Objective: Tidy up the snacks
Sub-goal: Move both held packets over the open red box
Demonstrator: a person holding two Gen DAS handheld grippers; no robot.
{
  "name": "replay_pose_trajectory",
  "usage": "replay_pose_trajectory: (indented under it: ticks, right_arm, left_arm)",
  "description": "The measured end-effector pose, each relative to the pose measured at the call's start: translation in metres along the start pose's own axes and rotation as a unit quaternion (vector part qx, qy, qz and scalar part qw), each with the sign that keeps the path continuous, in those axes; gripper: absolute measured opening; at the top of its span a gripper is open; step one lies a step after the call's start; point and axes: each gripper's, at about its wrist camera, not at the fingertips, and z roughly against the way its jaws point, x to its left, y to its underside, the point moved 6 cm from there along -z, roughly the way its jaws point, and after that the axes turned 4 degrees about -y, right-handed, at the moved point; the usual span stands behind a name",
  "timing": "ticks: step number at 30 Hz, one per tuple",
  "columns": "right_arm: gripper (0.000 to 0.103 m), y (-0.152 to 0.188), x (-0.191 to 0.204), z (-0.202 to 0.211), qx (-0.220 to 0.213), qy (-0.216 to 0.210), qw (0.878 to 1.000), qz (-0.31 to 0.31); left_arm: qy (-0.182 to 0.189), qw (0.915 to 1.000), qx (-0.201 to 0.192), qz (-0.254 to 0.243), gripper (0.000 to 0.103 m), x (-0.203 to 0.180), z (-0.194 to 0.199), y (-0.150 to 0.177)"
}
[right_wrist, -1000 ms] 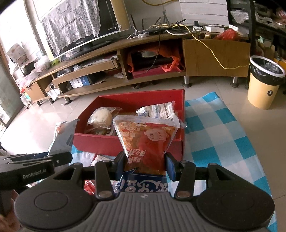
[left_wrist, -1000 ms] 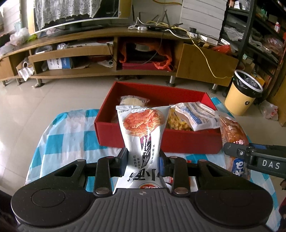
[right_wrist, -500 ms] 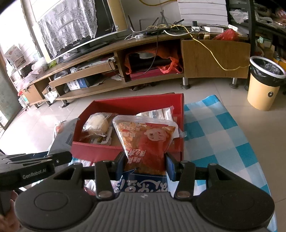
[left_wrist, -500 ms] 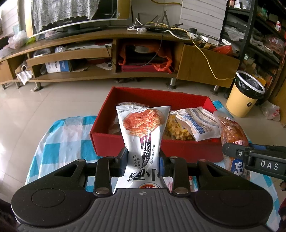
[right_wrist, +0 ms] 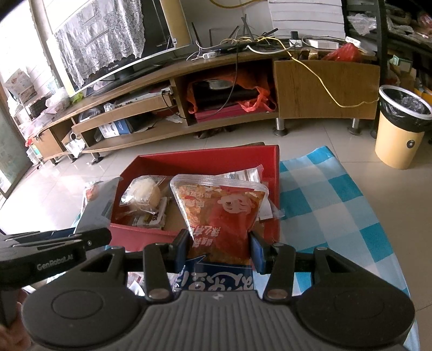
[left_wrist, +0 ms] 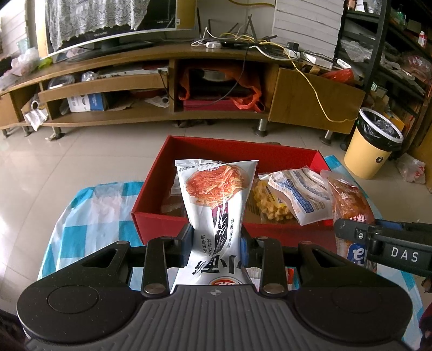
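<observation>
Lettering "DAS" marks the right tool [right_wrist: 218, 240], pinching an orange snack bag [right_wrist: 221, 213]; "GenRobot.AI" marks the left tool [left_wrist: 216, 240], pinching a white snack bag [left_wrist: 216, 205], both at the red box's [left_wrist: 151, 194] near edge.

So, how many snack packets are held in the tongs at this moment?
2. The white packet is clamped in the left tongs; the orange packet is clamped in the right tongs. Both are near the red box.

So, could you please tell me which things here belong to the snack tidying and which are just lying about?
Job: white snack bag in left gripper; orange snack bag in right gripper; red box; packets inside.
Lying about: bin, TV, cables.
</observation>
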Motion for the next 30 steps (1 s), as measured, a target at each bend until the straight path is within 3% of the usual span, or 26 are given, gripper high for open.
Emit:
replay_pose_trajectory:
  ticks: [30]
  right_arm:
    - [0.044, -0.007, 0.001, -0.013, -0.003, 0.000, 1.000, -0.004]
  left_arm:
    - [-0.002, 1.0000, -0.002, 0.001, 0.042, -0.002, -0.012, -0.013]
